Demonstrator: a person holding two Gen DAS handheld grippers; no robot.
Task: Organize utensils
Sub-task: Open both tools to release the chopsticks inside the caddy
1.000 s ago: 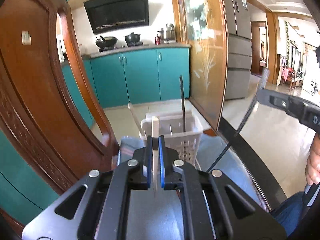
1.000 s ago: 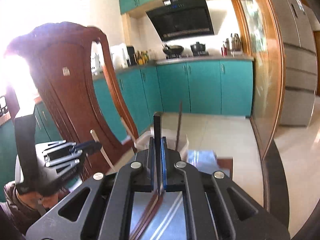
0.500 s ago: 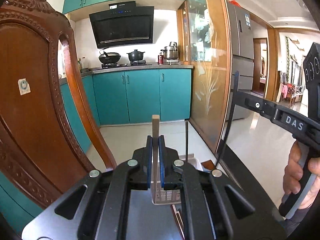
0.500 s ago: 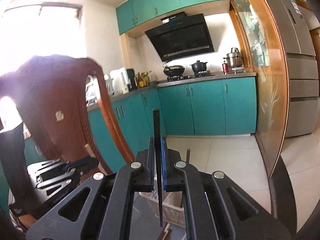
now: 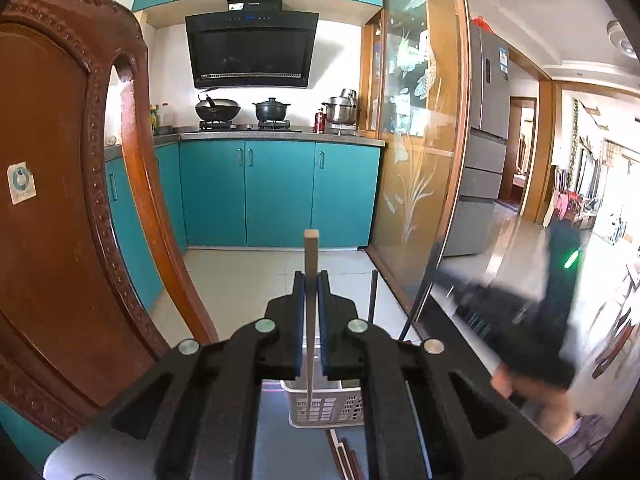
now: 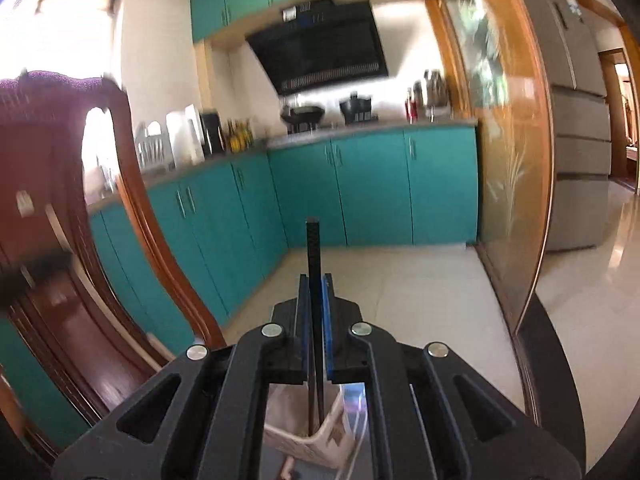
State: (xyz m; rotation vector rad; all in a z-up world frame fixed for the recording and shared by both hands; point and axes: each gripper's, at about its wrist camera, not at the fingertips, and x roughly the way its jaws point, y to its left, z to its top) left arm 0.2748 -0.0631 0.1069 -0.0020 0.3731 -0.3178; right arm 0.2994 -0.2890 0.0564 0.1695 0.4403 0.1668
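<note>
My left gripper (image 5: 311, 280) is shut on a pale wooden chopstick (image 5: 311, 252) held upright; its lower tip hangs over the white slotted basket (image 5: 320, 406). One black chopstick (image 5: 373, 296) stands in that basket. In the right wrist view my right gripper (image 6: 315, 280) is shut on a black chopstick (image 6: 313, 248), whose lower end reaches down into the white basket (image 6: 332, 436). The right gripper (image 5: 520, 320) shows as a dark blur at the right of the left wrist view, with a hand under it.
A carved wooden chair back (image 5: 60, 200) fills the left side close to the basket. Dark chopsticks (image 5: 340, 452) lie on the glass table (image 5: 276, 440) in front of the basket. A glass partition (image 5: 420, 160) stands to the right, teal cabinets (image 5: 280, 192) behind.
My left gripper rose with the wooden chopstick, so the basket sits lower in its view. My right gripper swept over the basket, and the black chopstick's lower end now dips into it.
</note>
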